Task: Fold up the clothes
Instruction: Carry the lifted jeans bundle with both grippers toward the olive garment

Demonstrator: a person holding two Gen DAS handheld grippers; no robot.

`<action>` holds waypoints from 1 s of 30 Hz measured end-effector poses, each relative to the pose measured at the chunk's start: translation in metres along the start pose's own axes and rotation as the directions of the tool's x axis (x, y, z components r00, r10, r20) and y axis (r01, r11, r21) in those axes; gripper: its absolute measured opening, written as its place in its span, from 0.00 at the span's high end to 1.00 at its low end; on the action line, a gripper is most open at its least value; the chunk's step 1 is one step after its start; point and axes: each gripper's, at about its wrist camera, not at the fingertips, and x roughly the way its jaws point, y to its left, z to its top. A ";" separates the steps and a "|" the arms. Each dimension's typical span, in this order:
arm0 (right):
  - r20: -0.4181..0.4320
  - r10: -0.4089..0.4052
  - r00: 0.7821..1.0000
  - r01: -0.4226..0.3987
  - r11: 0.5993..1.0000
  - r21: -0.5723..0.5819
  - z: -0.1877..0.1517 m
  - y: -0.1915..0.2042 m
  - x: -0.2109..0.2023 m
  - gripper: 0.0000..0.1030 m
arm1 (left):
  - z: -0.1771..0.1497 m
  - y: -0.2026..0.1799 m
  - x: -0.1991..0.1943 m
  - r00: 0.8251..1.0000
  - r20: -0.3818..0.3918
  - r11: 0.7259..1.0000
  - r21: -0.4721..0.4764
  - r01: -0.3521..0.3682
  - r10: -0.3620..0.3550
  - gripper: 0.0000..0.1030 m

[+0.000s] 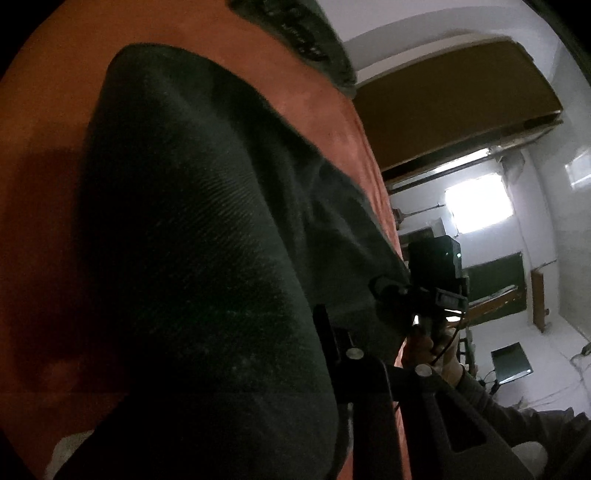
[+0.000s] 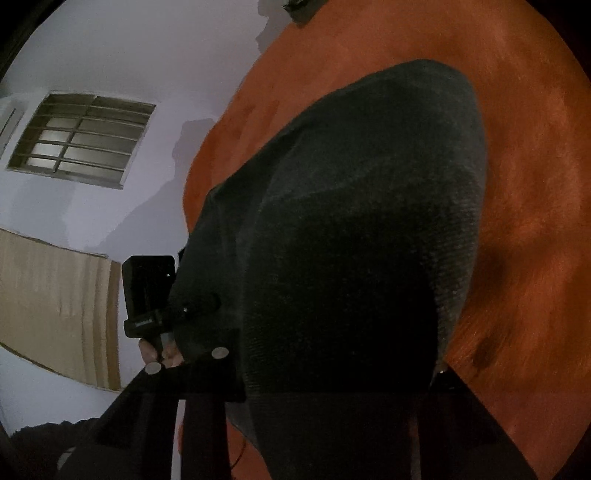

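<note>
A dark green knitted garment (image 1: pixel 192 229) hangs over the edge of an orange-covered surface (image 1: pixel 48 110) and fills most of both views (image 2: pixel 354 236). My left gripper (image 1: pixel 343 369) is buried in the cloth at the bottom of its view; its jaws look closed on the garment. My right gripper (image 2: pixel 325 387) is likewise wrapped by the cloth, with only its frame showing, and seems shut on it. Each view shows the other gripper held in a hand: the right one (image 1: pixel 436 284) and the left one (image 2: pixel 151 291), both at the garment's edge.
Another dark garment (image 1: pixel 303 33) lies further along the orange surface. Beyond its edge are white walls, a barred window (image 2: pixel 81 140), a bright window (image 1: pixel 476 203) and a brown board (image 1: pixel 454 99).
</note>
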 end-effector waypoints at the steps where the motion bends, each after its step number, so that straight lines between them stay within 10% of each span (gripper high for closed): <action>1: 0.004 0.016 1.000 -0.016 1.000 0.007 -0.001 0.003 -0.005 0.70 | 0.003 -0.007 -0.009 1.000 0.005 1.000 0.009 0.003 -0.003 0.79; 19: 0.164 0.098 0.982 -0.076 0.988 -0.134 0.091 0.204 -0.206 0.70 | 0.149 -0.258 -0.141 0.992 0.116 0.989 0.148 0.027 -0.045 0.78; 30: 0.164 0.028 0.986 0.000 0.986 -0.168 0.204 0.243 -0.348 0.70 | 0.243 -0.359 -0.104 0.986 0.149 0.989 0.138 0.049 -0.070 0.79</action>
